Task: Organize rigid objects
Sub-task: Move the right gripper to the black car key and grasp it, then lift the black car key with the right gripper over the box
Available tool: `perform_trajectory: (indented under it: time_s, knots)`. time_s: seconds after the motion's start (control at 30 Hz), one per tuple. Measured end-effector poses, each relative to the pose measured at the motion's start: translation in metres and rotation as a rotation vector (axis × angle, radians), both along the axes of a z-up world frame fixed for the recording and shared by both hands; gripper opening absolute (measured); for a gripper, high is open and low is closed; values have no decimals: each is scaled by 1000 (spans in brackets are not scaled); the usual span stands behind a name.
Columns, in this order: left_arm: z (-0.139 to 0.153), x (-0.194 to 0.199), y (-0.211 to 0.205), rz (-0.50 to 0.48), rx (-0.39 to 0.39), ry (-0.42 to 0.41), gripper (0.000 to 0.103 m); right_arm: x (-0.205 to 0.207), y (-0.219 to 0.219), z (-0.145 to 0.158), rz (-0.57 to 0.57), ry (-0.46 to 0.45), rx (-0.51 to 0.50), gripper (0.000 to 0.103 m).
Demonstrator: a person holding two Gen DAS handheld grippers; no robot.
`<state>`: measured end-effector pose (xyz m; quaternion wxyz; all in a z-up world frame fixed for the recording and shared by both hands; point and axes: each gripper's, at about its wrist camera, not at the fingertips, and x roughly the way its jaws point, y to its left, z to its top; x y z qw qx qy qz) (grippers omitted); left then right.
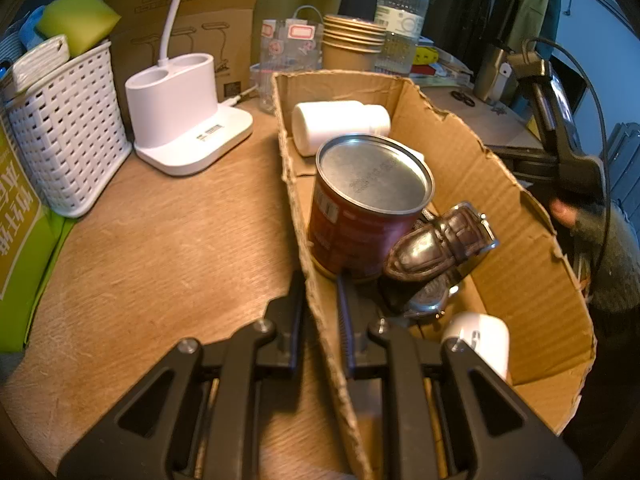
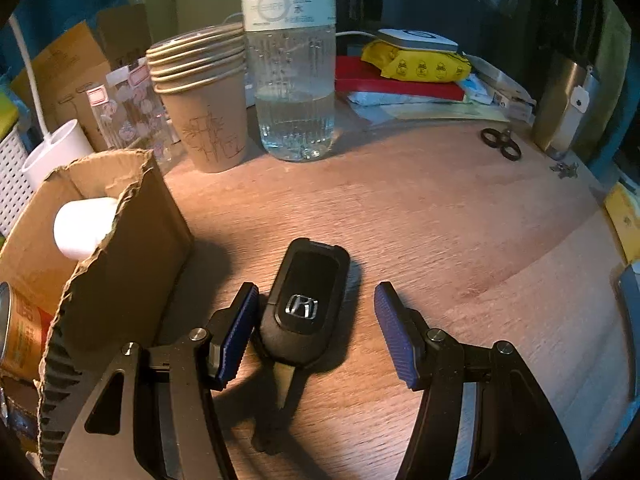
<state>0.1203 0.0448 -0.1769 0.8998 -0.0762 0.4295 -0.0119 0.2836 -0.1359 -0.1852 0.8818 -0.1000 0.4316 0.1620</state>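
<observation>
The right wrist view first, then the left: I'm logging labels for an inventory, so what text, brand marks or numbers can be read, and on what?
"H" emblem: chrome badge on the black car key.
"天然水": label of the water bottle; its smaller print is blurred.
Large white characters on the green box: cropped, unreadable.
Stamped code on the can lid: blurred.
Barcode on the red can side: digits too small.
Print on the lamp base: too small.
</observation>
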Motion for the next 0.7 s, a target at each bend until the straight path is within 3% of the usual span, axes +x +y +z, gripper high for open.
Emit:
perform_trajectory:
  time_s: [0.07, 0.5, 0.7]
  knots:
    - [0, 0, 0, 0, 0, 0, 17, 0, -1, 1, 8, -5, 12, 41]
    - [0, 0, 0, 0, 0, 0, 17, -16, -10, 9, 19, -19, 88, 40]
    - [0, 0, 0, 0, 1, 0, 17, -33, -10, 30, 37, -67, 117, 39]
